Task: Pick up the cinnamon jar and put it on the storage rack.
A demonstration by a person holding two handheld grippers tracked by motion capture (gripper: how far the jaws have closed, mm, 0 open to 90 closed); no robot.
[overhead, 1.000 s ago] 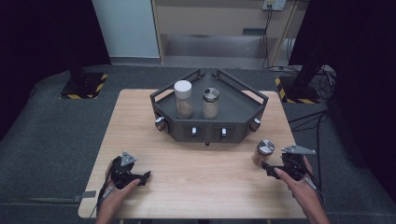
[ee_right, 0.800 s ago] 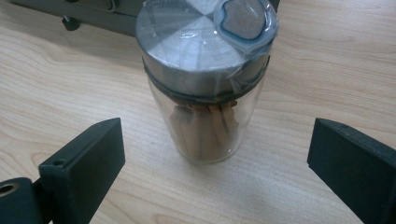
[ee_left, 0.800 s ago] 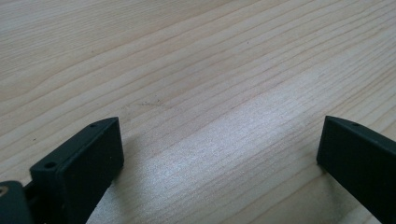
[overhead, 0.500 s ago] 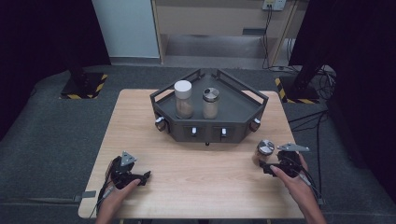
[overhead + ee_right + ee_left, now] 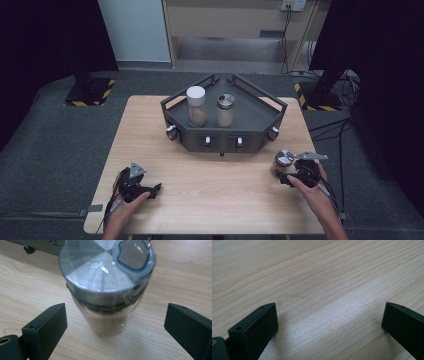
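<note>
A glass jar (image 5: 283, 159) with a metal lid, holding brown powder, stands upright on the wooden table (image 5: 210, 190) near its right edge. My right gripper (image 5: 281, 173) is just in front of it. In the right gripper view the jar (image 5: 107, 277) stands between the wide-apart black jaws of that gripper (image 5: 113, 315), and neither pad touches the glass. My left gripper (image 5: 154, 189) rests at the front left of the table. It is open, with bare wood between its jaws (image 5: 329, 315).
A dark grey angular tray (image 5: 225, 136) with knobs on its front wall sits at the back middle of the table. A white-lidded jar (image 5: 196, 105) and a metal-lidded jar (image 5: 226, 110) stand in it. Dark floor surrounds the table.
My right gripper has edged left and closer to the jar on the table. The left gripper has stayed where it was.
</note>
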